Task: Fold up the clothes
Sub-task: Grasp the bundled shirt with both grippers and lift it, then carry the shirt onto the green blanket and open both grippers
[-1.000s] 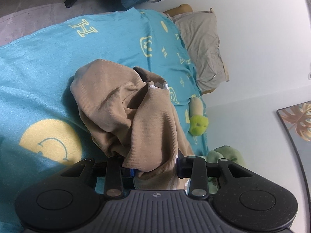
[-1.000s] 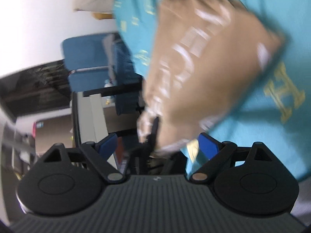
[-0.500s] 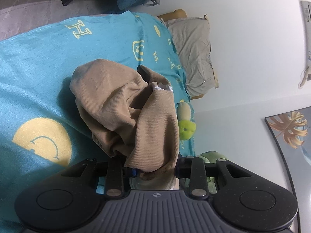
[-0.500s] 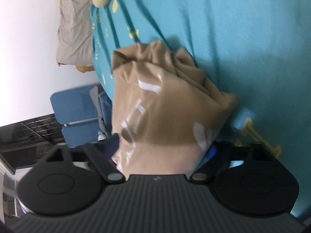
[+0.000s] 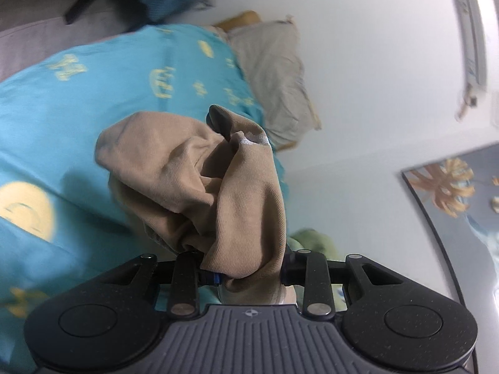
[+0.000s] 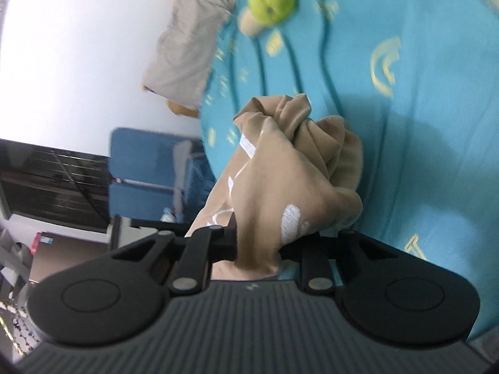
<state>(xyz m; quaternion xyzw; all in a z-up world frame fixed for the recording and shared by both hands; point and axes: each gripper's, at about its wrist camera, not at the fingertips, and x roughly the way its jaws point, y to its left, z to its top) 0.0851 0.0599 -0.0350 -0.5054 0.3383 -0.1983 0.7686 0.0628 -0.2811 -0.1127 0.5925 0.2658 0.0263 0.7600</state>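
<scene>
- One tan garment [image 5: 199, 180], bunched and creased, lifted above the bed [image 5: 103, 87]; white print shows on its outer face in the right wrist view.
- Left claw [image 5: 249, 275]: jaws drawn in on a thick wad of the cloth, which fills the gap and spills forward over the fingers.
- Right claw [image 6: 259, 246]: likewise closed on a gathered fold of the same garment [image 6: 280, 187], cloth bulging up in front of it.
- Risk: both grips hold bundled layers, not a single edge, so the piece may open unevenly or twisted when spread.
- Risk: a loose layer may slide out of either wad and drop crumpled onto the bed.
- Surroundings: blue patterned sheet, grey pillow [image 5: 274, 71], green plush toy [image 6: 269, 1] well apart from the garment.
</scene>
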